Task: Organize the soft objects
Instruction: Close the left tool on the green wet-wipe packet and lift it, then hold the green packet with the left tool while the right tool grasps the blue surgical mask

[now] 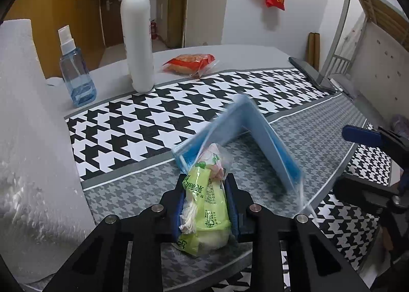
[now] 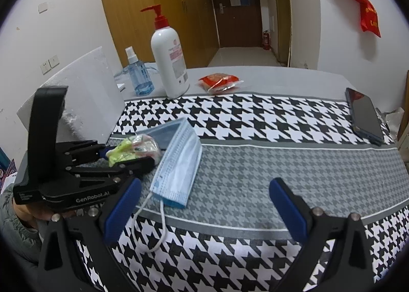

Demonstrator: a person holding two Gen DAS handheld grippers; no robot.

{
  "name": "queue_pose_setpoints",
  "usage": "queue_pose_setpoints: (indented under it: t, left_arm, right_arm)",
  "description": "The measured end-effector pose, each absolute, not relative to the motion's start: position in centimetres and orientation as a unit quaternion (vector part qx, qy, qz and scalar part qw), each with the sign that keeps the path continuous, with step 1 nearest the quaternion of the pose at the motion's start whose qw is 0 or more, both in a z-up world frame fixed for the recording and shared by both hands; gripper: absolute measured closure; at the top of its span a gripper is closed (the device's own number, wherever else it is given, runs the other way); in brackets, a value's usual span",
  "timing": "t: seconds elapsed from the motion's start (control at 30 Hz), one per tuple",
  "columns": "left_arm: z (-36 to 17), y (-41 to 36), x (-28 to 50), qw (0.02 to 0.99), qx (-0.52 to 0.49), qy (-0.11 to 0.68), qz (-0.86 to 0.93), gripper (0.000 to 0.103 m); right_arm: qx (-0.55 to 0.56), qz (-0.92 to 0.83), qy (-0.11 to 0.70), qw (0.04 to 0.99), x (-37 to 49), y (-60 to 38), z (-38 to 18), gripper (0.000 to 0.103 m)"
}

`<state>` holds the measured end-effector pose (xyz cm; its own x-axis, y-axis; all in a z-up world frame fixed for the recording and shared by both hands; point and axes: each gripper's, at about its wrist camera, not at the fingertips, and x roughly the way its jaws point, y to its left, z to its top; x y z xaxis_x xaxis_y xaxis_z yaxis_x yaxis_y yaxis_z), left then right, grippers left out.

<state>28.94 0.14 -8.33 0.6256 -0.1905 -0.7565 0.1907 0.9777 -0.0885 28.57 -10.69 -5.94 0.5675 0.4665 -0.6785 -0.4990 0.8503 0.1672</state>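
Tissue packet (image 1: 204, 205), green and crinkly in its clear wrapper, is sitting clamped between the blue pads of the left gripper (image 1: 205, 184), whose jaws are pressing on both its sides. It is lying low over the grey houndstooth band of the table mat (image 2: 255, 164). Just beside the packet, on the side away from the white foam block (image 1: 30, 138), a stack of blue face masks (image 2: 179, 161) is sagging in a tent shape on that same grey band, its ear loops trailing toward the right gripper (image 2: 204, 212). That gripper's jaws are standing wide apart, gripping nothing. Beyond the packet, a white pump bottle (image 2: 170, 62), a blue spray bottle (image 2: 138, 74) and a red snack pouch (image 2: 219, 82) are standing along the mat's far edge.
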Motion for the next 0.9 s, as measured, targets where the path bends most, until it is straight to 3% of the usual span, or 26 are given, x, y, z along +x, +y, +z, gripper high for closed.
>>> queue_pose_setpoints:
  t: [0.7,0.9]
  left_arm:
    - [-6.2,1.7,24.8,0.904,-0.012,0.388,-0.182,0.075]
    - [-6.1,2.3,23.9,0.9,-0.015,0.387,-0.201,0.075]
  right_arm:
    - [-0.118,0.264,0.38,0.879,29.1,-7.0,-5.1,0.002]
    - [-0.136,0.263,0.4,0.867,29.8,-6.0,-6.1,0.016]
